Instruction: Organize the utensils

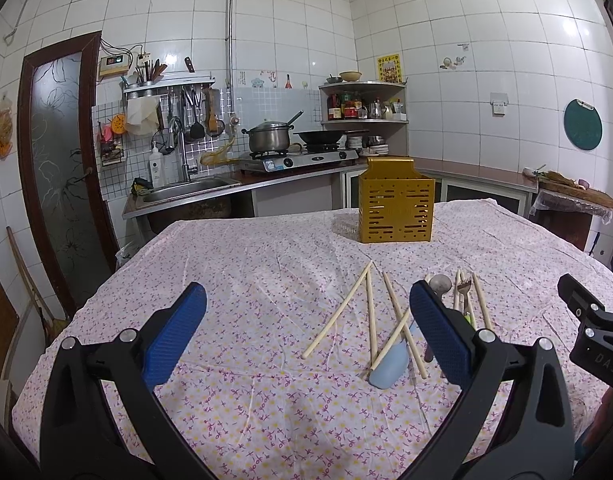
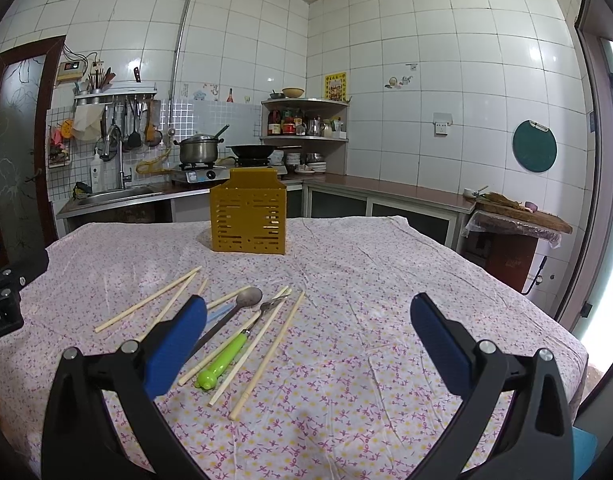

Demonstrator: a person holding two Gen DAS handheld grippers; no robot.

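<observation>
A yellow slotted utensil holder (image 1: 396,210) (image 2: 248,218) stands upright at the far middle of the table. Several wooden chopsticks (image 1: 338,316) (image 2: 146,300) lie scattered in front of it. Among them lie a light blue spoon (image 1: 388,368), a metal spoon (image 2: 248,297) (image 1: 440,282) and a green-handled fork (image 2: 224,362) (image 1: 464,292). My left gripper (image 1: 306,300) hovers open over bare cloth, left of the utensils. My right gripper (image 2: 308,310) is open too, above the cloth right of the utensils. Both hold nothing.
A floral tablecloth (image 1: 246,272) (image 2: 366,280) covers the table. Behind it run a counter with sink (image 1: 186,190), stove, pot (image 1: 268,136) and wok. A chopping block (image 2: 518,216) stands at the right. The other gripper's body (image 1: 594,328) shows at the frame edge.
</observation>
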